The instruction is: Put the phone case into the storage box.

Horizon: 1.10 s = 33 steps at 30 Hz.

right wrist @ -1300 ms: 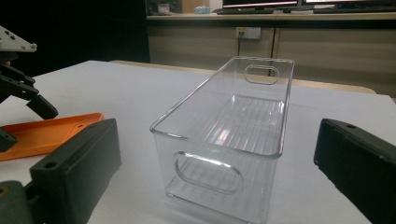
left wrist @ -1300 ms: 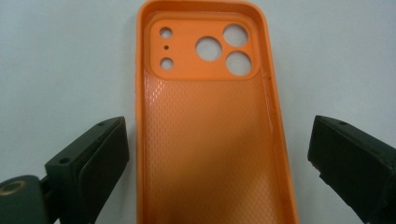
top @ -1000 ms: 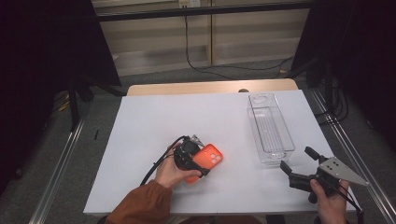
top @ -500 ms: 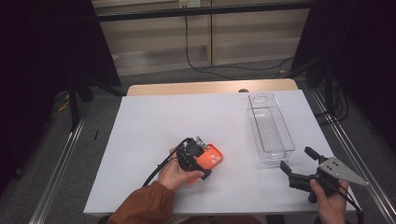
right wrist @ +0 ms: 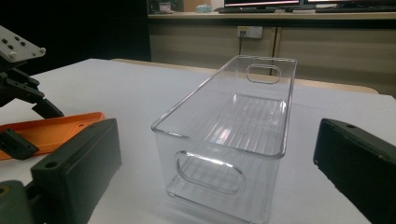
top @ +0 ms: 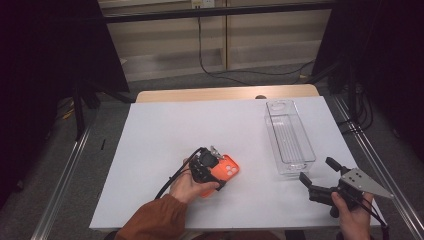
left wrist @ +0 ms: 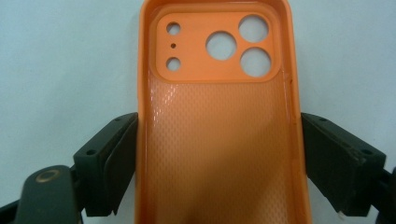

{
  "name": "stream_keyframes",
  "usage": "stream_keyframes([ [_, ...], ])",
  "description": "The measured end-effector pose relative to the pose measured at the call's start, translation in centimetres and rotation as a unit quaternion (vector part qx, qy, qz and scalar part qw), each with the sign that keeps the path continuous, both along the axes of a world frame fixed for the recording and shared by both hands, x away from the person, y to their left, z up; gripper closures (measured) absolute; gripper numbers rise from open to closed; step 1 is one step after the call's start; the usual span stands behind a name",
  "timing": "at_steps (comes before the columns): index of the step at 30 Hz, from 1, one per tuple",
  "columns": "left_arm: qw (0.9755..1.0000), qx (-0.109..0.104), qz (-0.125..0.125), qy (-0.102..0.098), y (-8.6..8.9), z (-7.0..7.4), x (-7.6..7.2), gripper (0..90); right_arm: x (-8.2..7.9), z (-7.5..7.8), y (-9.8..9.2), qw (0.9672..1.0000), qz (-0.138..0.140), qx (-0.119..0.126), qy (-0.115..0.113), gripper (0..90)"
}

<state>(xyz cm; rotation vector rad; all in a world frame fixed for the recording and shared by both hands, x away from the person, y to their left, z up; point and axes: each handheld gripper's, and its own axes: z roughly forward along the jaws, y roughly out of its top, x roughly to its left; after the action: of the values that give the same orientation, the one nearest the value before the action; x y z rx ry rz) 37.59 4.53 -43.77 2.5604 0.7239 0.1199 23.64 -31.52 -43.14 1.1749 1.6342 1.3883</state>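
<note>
Since a second ago the left gripper (top: 212, 167) has crept a little nearer the near edge, and its jaws have just been closing in on the orange phone case (top: 226, 172), which has shifted with it; the right gripper (top: 320, 179) has kept its place. In the left gripper view the case (left wrist: 219, 135) lies inside-up between the two black jaws, each pad against one long side wall, so the grip sits across the case's width and stands wide. Its long axis runs straight away from the gripper, with the camera cut-out (left wrist: 218, 45) at the far end. From above, the case lies flat on the white table (top: 165, 135), near the middle of the near half, its long axis slanting from near left to far right. Right of it, well apart, stands a clear plastic bin (top: 290, 137), long axis running near to far. The right gripper hangs at the near right corner, jaws wide apart with nothing between them, facing the bin's (right wrist: 229, 135) near end wall.
</note>
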Motion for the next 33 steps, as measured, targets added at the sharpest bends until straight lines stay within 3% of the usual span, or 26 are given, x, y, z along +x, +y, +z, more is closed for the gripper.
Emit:
stream_keyframes([
  [7,0.9999,0.001,-0.012,-0.001,0.2,0.1,0.2,16.4,0.0,0.0,0.0,1.0000,0.001,-0.001,0.000,0.1],
  [18,0.9999,-0.005,0.000,-0.013,0.2,0.1,-0.1,16.5,-0.1,0.0,0.0,1.0000,0.002,-0.002,-0.001,0.1],
  [26,0.9984,-0.037,-0.013,-0.040,0.2,0.9,-0.9,16.5,-0.1,0.0,0.0,1.0000,0.002,-0.002,-0.001,0.1],
  [27,0.9979,-0.044,-0.005,-0.047,0.2,1.0,-1.1,16.5,-0.1,0.0,0.0,1.0000,0.002,-0.002,-0.002,0.1],
  [33,0.9948,-0.076,-0.015,-0.067,0.6,1.8,-1.4,16.5,-0.1,0.1,0.0,1.0000,0.002,-0.002,-0.004,0.1],
])
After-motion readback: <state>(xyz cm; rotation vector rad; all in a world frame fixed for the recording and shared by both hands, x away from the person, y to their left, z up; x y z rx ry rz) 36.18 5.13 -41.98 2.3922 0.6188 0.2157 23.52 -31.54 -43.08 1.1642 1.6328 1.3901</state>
